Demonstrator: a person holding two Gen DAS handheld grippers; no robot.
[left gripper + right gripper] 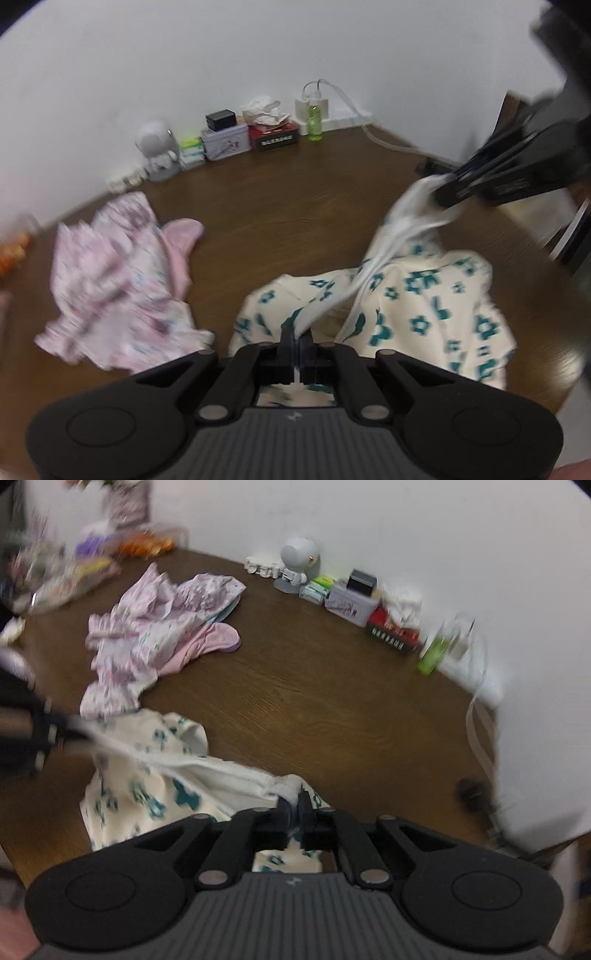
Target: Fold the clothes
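Left claw (297, 334) clamping white hem of cream flowered garment (424, 306), right claw (294, 805) gripping the same hem's other end, garment sagging onto desk (288, 206) just ahead, pink garment (122, 280) lying further left, clutter lining far wall

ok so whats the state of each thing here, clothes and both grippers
left gripper: shut on the white edge of the cream garment
right gripper: jaws close together, white edge between them
cream garment with teal flowers: unfolded, partly on the table, white edge stretched between the grippers
pink garment: crumpled, lying loose on the table
green bottle: upright by the wall
brown table: clothes lying on it
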